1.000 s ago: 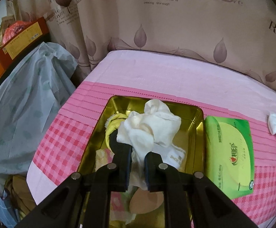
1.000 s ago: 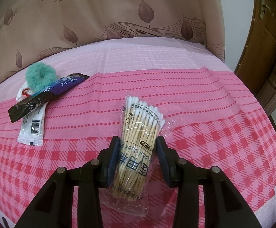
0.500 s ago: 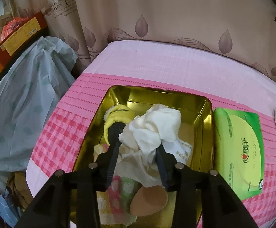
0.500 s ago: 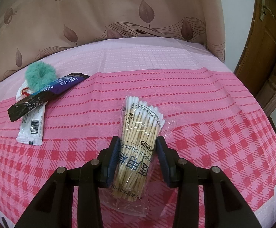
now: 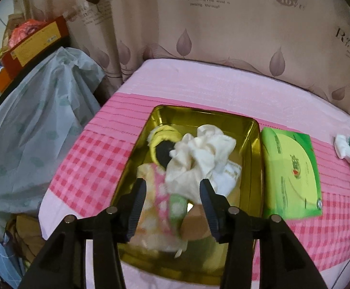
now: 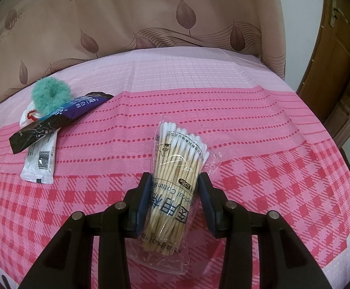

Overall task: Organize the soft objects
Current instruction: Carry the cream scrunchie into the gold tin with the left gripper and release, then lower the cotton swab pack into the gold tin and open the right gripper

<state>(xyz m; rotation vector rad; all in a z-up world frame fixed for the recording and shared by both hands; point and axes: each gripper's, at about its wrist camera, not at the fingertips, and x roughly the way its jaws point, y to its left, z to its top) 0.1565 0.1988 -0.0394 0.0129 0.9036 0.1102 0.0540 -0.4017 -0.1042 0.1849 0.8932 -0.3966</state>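
Note:
A gold metal tray [image 5: 255, 149] sits on the pink checked tablecloth. In it lie a crumpled cream cloth [image 5: 199, 161], a yellow and black soft piece [image 5: 161, 142], a pink and green spotted towel [image 5: 165, 207] and a tan sponge [image 5: 194, 224]. My left gripper [image 5: 173, 187] hovers just short of the cream cloth, its jaws opening, pads clear of the cloth. My right gripper [image 6: 174, 187] is shut on a clear pack of cotton swabs [image 6: 177, 168] that rests on the cloth. A teal fluffy scrunchie [image 6: 48, 96] lies at the left.
A green tissue pack [image 5: 293, 171] lies right of the tray. By the scrunchie are a dark sachet [image 6: 56, 120] and a white sachet [image 6: 40, 161]. A curtain hangs behind; a plastic-covered heap [image 5: 30, 130] stands left of the table, a wooden door [image 6: 338, 55] right.
The left gripper let go of the cream cloth, which now lies in the tray, and drew back with its jaws spread. The right gripper and the swab pack have not moved.

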